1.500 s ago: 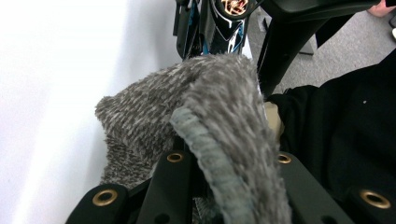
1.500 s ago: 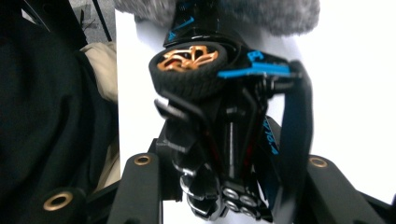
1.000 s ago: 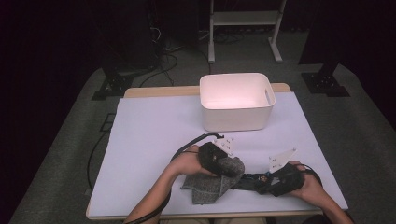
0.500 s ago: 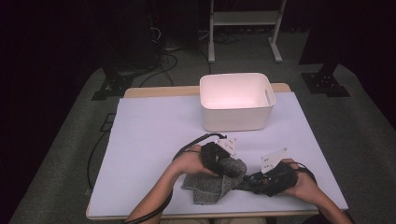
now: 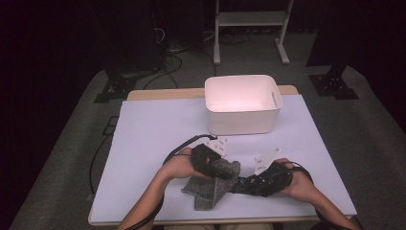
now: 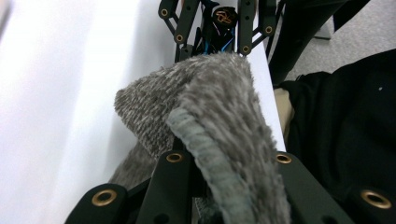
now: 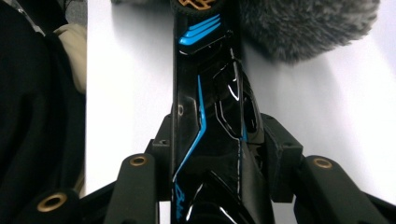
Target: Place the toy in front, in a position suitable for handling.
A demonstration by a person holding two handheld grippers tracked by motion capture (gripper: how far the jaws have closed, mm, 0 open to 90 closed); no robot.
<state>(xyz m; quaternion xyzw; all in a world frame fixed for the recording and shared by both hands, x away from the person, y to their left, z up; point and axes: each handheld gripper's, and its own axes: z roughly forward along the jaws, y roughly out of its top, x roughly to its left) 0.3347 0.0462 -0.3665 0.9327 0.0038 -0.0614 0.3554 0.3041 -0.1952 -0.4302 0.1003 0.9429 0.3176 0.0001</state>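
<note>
Both forearms enter the high view from 6 o'clock, hands low over the near edge of the desk (image 5: 158, 129). Left tongs (image 5: 216, 168) sit at about 7 o'clock from the white bin (image 5: 242, 104), angled toward 4 o'clock, jaws clamped on a fold of the grey fuzzy cloth (image 5: 210, 184); in the left gripper view the cloth (image 6: 210, 116) bunches up between the two black jaws and drapes over them. Right tongs (image 5: 249, 182) lie nearly level, pointing toward 9 o'clock at the cloth, right hand (image 5: 299, 181) wrapped round the body. Between their jaws sits a glossy black object with blue lines (image 7: 210, 121), its far end reaching the cloth's fuzzy edge (image 7: 303, 28); the jaws have just been closing with it between them, and they flank it closely, though whether the pads press on it I cannot tell. The cloth lies crumpled on the desk between the two hands, one corner lifted by the left tongs. The bin stands at 12 o'clock from the hands, well apart, interior bare. A cable (image 5: 179, 146) loops from the left tongs across the desk toward 10 o'clock.
</note>
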